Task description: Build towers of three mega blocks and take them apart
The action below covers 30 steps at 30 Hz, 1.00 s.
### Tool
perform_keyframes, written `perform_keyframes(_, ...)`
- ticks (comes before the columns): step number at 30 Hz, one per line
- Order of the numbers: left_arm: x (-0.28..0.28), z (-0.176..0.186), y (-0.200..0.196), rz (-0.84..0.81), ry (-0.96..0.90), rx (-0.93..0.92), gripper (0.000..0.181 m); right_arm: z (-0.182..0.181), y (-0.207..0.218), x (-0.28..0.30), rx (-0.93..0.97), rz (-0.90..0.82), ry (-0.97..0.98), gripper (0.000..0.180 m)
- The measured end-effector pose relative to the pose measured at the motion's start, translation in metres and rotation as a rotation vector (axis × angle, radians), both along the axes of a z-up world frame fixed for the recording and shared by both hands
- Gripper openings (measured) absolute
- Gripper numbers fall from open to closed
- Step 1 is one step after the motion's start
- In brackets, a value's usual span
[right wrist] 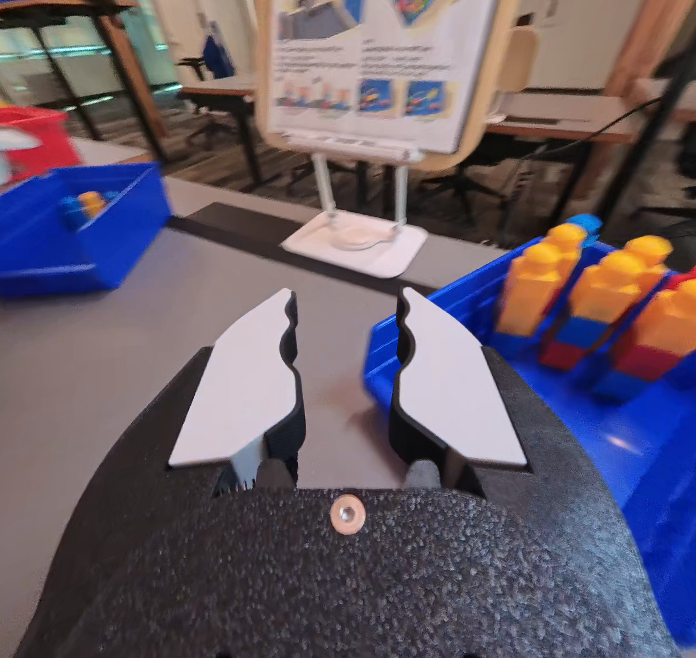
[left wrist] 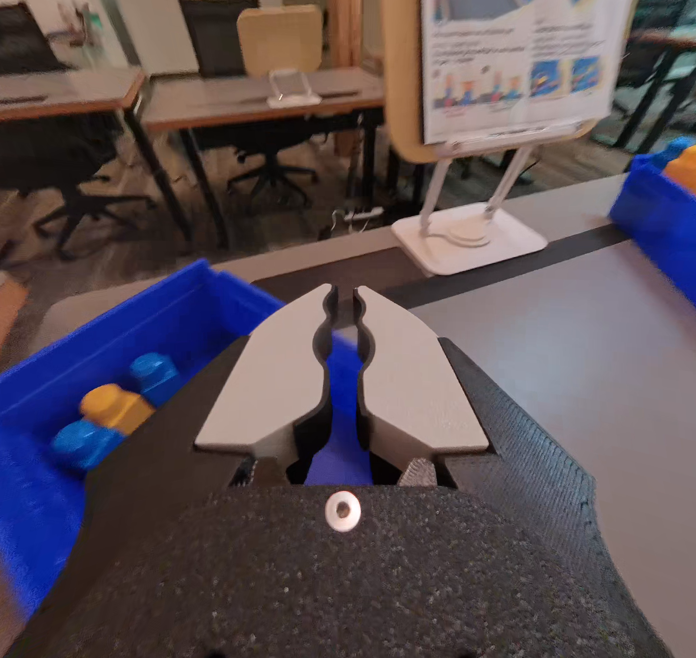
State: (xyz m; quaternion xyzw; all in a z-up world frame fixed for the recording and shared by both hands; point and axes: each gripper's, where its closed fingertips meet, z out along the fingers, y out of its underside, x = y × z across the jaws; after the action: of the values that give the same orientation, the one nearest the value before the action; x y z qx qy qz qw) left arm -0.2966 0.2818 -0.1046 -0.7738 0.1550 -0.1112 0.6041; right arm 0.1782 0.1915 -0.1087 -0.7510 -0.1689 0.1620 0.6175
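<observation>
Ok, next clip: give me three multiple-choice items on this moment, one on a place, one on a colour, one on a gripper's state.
1. Where do the stacked towers stand?
A. in the bin beside the right gripper
B. on the bare table
C. on the document stand's base

2. What colour are the top blocks of those towers?
A. green
B. orange
C. white

3. How do the right gripper's jaws stand?
A. shut on a block
B. apart, with nothing between
C. shut, empty

Answers:
1 A: the towers stand inside the blue bin to the right of the right gripper.
2 B: the top blocks are orange.
3 B: a wide gap shows only grey table between the fingers.
</observation>
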Motion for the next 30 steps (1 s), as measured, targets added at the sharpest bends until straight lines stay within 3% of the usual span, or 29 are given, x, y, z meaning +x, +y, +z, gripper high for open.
perform_keyframes(4,-0.067,-0.008,0.026,0.078,0.218,-0.165,0.016,-0.024,-0.074,-0.045,-0.073,0.161,0.019,0.048)
perform_keyframes(8,-0.104,-0.043,0.056,0.088,0.329,-0.404,0.031,-0.044,-0.111,-0.076,-0.091,0.250,0.076,0.047)
perform_keyframes(17,-0.158,-0.141,0.101,0.351,0.369,-0.747,0.049,-0.063,-0.117,-0.099,-0.061,0.354,0.132,0.046)
perform_keyframes(21,-0.162,-0.167,0.112,0.410,0.359,-0.765,0.041,-0.070,-0.118,-0.099,-0.055,0.362,0.119,0.043)
perform_keyframes(26,-0.147,-0.159,0.113,0.360,0.392,-0.731,0.036,-0.078,-0.118,-0.100,-0.079,0.373,0.117,0.042)
perform_keyframes(30,-0.119,-0.108,0.104,0.259,0.406,-0.594,0.036,-0.077,-0.120,-0.100,-0.062,0.374,0.104,0.041)
